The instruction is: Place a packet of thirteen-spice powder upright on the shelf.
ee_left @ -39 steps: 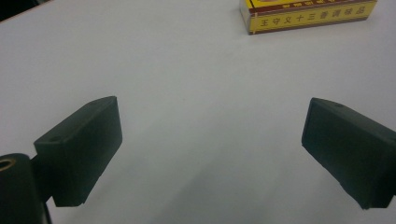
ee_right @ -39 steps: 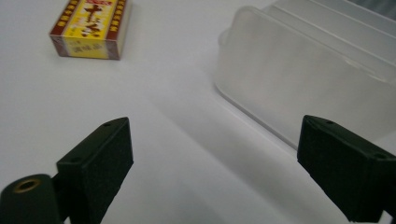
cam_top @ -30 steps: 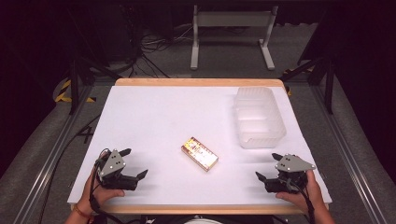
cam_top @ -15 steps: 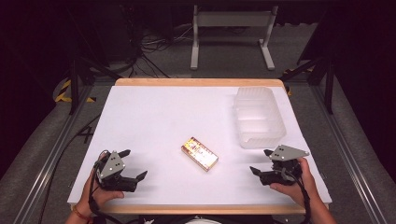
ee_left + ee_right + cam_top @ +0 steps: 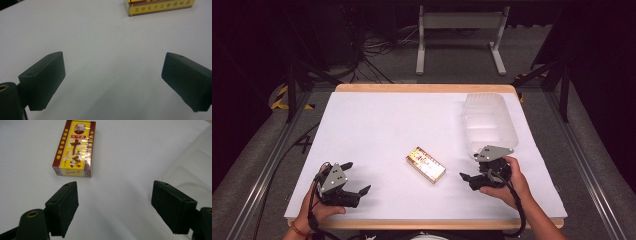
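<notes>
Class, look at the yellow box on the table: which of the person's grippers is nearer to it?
Right. The right gripper sits just beside the yellow box, jaws open toward it without touching. The left gripper rests farther off near the table's front left corner.

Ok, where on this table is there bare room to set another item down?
The far left stretch of the table, from the back edge to the yellow box, is bare. There is a smaller patch between the box and the left gripper. It is crowded on the right, around the clear container and the right gripper.
</notes>
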`<move>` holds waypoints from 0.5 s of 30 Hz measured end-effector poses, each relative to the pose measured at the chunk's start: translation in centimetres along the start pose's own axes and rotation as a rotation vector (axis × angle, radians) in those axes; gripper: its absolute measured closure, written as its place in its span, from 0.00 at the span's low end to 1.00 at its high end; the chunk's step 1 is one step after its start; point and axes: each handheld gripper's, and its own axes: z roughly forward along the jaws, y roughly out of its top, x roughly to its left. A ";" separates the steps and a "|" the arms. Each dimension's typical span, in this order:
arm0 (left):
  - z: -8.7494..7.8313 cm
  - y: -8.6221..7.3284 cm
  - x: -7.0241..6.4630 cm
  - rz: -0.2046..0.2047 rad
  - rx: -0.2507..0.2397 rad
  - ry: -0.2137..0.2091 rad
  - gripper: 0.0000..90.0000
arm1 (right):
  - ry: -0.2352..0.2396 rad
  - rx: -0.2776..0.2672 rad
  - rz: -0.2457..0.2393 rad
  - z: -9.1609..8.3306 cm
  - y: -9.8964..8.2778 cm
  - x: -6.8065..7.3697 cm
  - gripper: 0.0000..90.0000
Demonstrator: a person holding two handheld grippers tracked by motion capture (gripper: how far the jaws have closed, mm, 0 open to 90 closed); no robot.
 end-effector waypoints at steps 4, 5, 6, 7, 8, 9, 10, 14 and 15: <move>0.0 -0.1 0.1 0.001 0.000 -0.003 0.07 | -0.011 0.021 -0.038 1.3 1.4 0.3 0.25; 0.0 -0.1 0.1 0.001 0.000 -0.003 0.07 | -0.008 0.029 -0.042 1.6 1.6 0.4 0.25; 0.0 -0.1 0.1 0.002 0.001 -0.006 0.07 | 0.004 0.035 -0.045 2.1 2.0 0.5 0.25; 0.0 -0.1 0.1 0.003 0.000 -0.007 0.07 | 0.006 0.036 -0.048 2.4 2.2 0.6 0.25; 0.0 -0.1 0.1 0.004 0.000 -0.009 0.07 | 0.007 0.038 -0.051 2.7 2.5 0.7 0.25; 0.0 -0.1 0.1 0.005 0.001 -0.010 0.07 | 0.016 0.044 -0.057 3.1 2.9 0.9 0.25; 0.0 -0.1 0.1 0.006 0.002 -0.010 0.07 | 0.017 0.047 -0.061 3.3 3.1 1.0 0.25; 0.0 -0.1 0.0 0.007 0.006 -0.010 0.07 | 0.012 0.058 -0.068 4.0 4.0 1.2 0.26; 0.0 -0.1 0.0 0.007 0.007 -0.010 0.07 | 0.010 0.066 -0.073 4.2 4.3 1.2 0.26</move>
